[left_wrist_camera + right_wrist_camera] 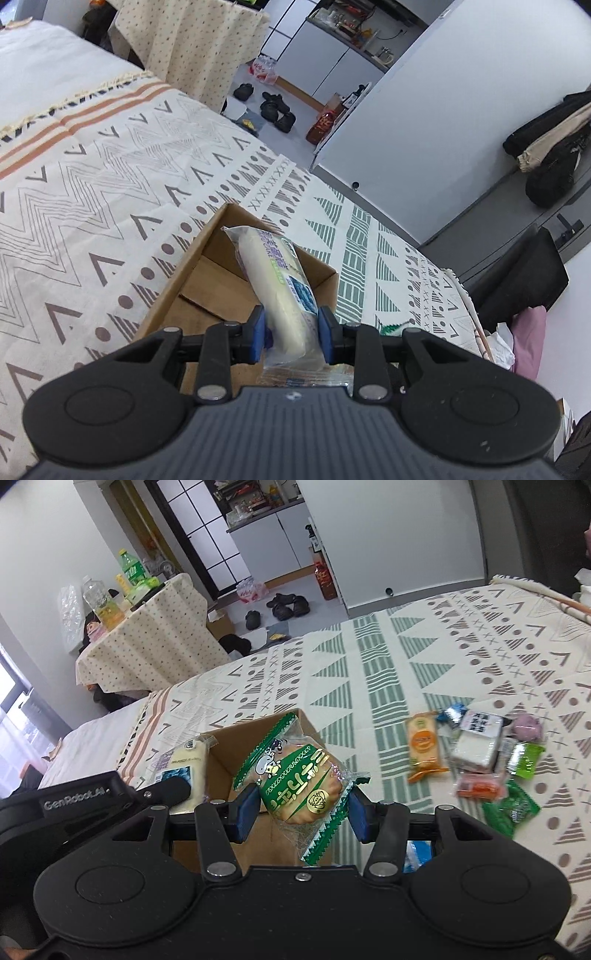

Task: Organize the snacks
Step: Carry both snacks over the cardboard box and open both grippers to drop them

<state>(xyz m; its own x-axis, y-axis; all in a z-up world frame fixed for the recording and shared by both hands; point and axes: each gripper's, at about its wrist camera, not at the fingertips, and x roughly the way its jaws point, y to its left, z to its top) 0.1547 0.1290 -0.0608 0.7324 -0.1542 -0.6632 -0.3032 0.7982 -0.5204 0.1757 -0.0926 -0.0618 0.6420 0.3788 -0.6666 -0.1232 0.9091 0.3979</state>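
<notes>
Two wrapped snacks are held over an open cardboard box that sits on a bed. The left tongs clamp a long, pale cake bar in clear film printed with purple and green lettering and a blue patch; it points forward over the box's brown, bare-looking floor. The right tongs grip a round biscuit pack, green and white with a saw-toothed seal, a small cartoon figure and a gold badge, hanging above the box's near corner. Beside the box, on the right in the right wrist view, a loose pile of snacks lies on the bedspread: an orange packet, a white block, green wrappers, a pinkish piece. The spread is cream with grey chevrons, dots and green striped triangles. Beyond it stand a small desk draped in dotted cloth carrying bottles, dark shoes on the grey floor, white cabinets and a glass-paned door.
</notes>
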